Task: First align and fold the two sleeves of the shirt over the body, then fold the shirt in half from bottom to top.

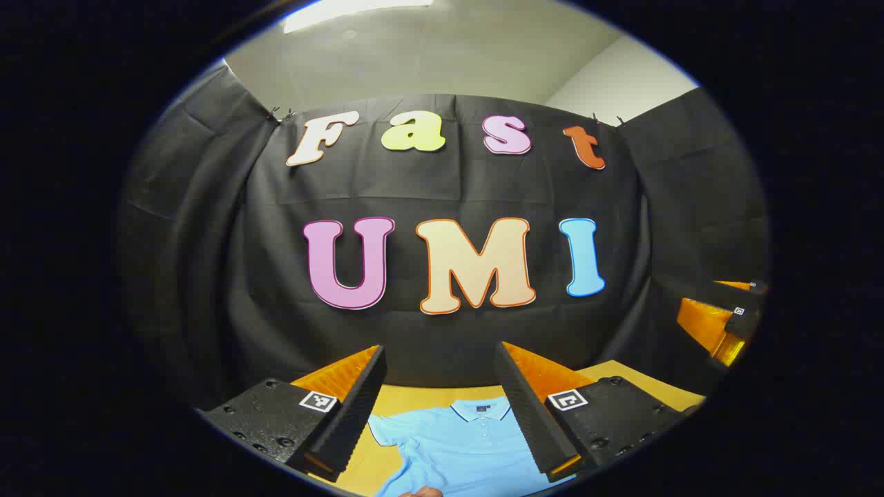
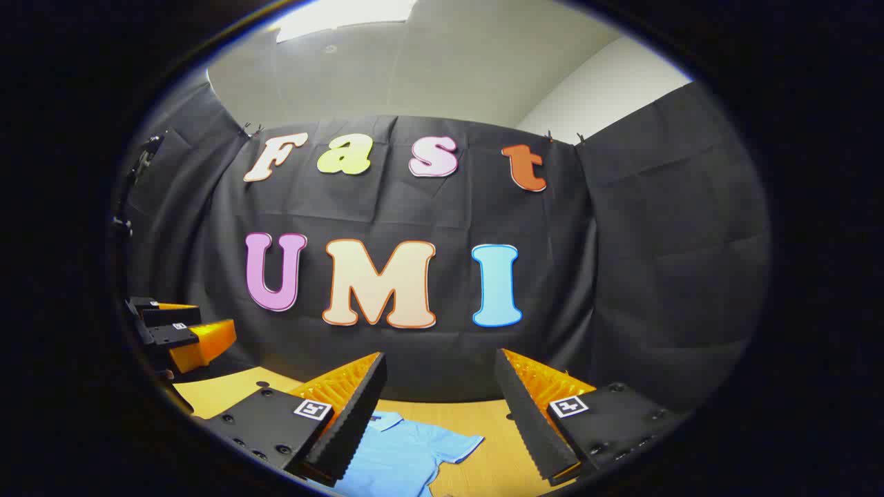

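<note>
A light blue polo shirt [image 1: 456,445] lies on the wooden table [image 1: 407,400] with its collar toward the back wall. In the left gripper view it shows below and between the fingers of my left gripper [image 1: 440,348], which is open and holds nothing. The right gripper view catches the shirt [image 2: 397,452] with one short sleeve [image 2: 459,442] spread to the side, under my right gripper [image 2: 440,355], open and holding nothing too. Both grippers hover above the table, apart from the cloth. Each sees the other off to the side: right gripper [image 1: 718,324], left gripper [image 2: 183,335].
Black cloth walls close the booth at the back and on both sides. Bare tabletop [image 2: 483,421] runs between the shirt and the back wall. Part of a hand [image 1: 421,491] shows at the bottom edge of the left gripper view.
</note>
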`<state>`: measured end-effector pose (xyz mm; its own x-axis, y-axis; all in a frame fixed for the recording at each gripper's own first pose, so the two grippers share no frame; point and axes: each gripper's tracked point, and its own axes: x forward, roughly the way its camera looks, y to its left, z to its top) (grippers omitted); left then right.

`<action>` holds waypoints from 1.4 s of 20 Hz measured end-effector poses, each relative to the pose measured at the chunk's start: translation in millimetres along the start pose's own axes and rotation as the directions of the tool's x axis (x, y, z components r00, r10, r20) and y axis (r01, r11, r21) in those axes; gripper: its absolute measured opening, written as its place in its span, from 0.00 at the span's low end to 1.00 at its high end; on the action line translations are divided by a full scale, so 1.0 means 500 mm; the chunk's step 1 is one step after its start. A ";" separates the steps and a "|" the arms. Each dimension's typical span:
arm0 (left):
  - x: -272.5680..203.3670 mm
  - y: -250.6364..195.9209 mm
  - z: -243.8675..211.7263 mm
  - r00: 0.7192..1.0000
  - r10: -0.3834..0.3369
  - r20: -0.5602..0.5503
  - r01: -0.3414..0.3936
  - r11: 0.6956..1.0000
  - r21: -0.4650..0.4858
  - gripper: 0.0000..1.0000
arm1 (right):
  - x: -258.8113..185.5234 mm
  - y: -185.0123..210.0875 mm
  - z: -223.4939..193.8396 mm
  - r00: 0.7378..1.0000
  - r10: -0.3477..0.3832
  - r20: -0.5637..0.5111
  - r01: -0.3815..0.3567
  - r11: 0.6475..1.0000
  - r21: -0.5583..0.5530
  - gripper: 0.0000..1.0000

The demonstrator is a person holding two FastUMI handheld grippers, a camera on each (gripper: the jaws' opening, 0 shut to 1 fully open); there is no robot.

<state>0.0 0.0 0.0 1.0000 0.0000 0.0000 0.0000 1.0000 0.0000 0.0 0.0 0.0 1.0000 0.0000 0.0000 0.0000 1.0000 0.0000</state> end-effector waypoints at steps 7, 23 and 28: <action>0.014 0.018 -0.028 0.999 0.001 -0.045 -0.002 1.000 -0.031 0.94 | 0.011 0.027 -0.003 1.000 0.007 -0.016 -0.007 1.000 0.022 0.98; 0.064 0.081 -0.050 0.999 0.012 -0.045 -0.013 1.000 -0.007 0.94 | 0.111 0.042 -0.059 0.998 -0.030 -0.057 0.032 0.999 0.036 0.99; 0.075 0.100 -0.041 0.999 0.017 -0.034 -0.017 1.000 0.005 0.94 | 0.193 0.004 -0.124 0.990 -0.065 -0.123 0.068 0.998 0.018 0.99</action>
<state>37.3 49.9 -20.5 0.9993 0.0172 -0.0336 -0.0170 0.9998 0.0051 96.5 2.0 -62.0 0.9903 -0.0648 -0.1230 0.0675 0.9976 0.0179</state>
